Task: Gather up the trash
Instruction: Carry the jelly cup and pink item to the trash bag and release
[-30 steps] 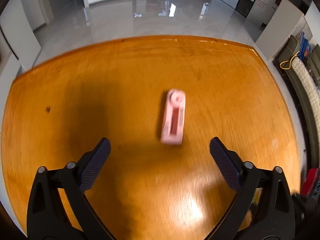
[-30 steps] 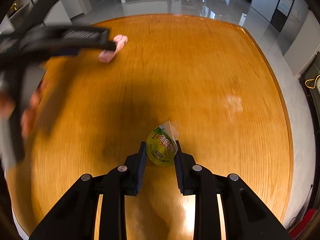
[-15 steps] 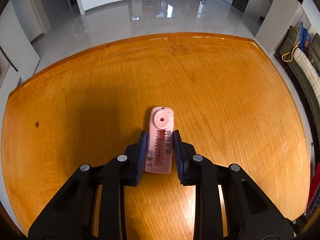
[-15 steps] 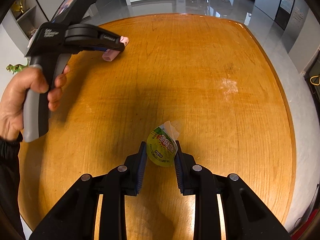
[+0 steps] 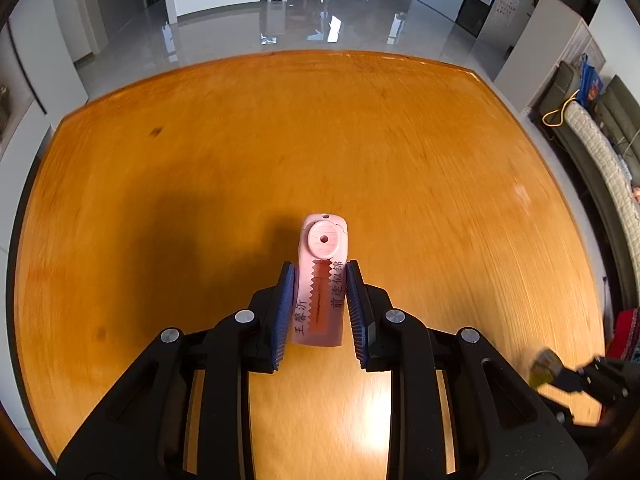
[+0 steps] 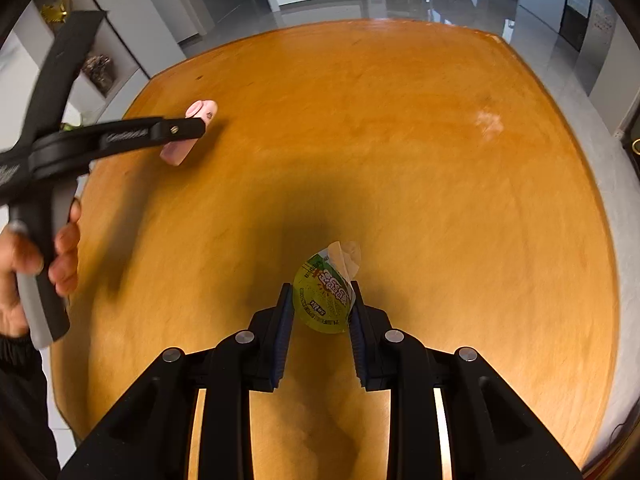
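Above a round wooden table (image 5: 400,140), the left gripper (image 5: 320,304) clamps a pink tag (image 5: 322,280) at six o'clock, the right gripper (image 6: 320,312) clamps a green jelly cup (image 6: 324,300); carrying both to a bin likely comes next.

My pale pink plastic case (image 5: 320,280) carries black printed characters and a reddish saw-toothed strip down its middle. My yellow-green round jelly cup (image 6: 323,303) has red, white and green lettering and a peeled whitish foil flap. Both sit between dark blue ribbed pads (image 5: 282,312) on black frames, above the glossy orange-brown wooden table (image 5: 400,152).
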Motion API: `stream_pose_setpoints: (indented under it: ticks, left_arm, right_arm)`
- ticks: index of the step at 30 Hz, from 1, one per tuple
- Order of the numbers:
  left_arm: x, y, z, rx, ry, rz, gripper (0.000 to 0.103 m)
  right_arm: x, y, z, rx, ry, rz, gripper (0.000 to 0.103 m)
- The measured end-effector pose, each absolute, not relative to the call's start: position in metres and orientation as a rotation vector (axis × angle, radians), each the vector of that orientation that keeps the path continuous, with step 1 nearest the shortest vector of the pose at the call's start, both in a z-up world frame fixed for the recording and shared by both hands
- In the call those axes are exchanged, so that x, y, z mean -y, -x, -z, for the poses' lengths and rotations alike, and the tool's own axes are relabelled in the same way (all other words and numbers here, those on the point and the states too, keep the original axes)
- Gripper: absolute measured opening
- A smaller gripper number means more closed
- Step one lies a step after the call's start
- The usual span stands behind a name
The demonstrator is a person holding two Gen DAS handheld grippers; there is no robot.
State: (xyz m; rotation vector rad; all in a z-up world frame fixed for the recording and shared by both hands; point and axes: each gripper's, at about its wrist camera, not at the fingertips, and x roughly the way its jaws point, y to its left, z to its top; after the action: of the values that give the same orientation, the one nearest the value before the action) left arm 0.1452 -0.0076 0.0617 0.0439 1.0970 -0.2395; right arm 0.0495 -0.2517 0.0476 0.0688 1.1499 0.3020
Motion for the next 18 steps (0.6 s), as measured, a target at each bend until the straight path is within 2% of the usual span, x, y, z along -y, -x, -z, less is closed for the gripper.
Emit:
stream_pose_setpoints:
  ticks: [18]
  left_arm:
    - [-0.083,0.06,-0.08,-1.007,0.061,0.207,0.026]
  right_arm:
    - [0.133,0.087,-0.061,-1.125,-0.001,-0.561,0.028]
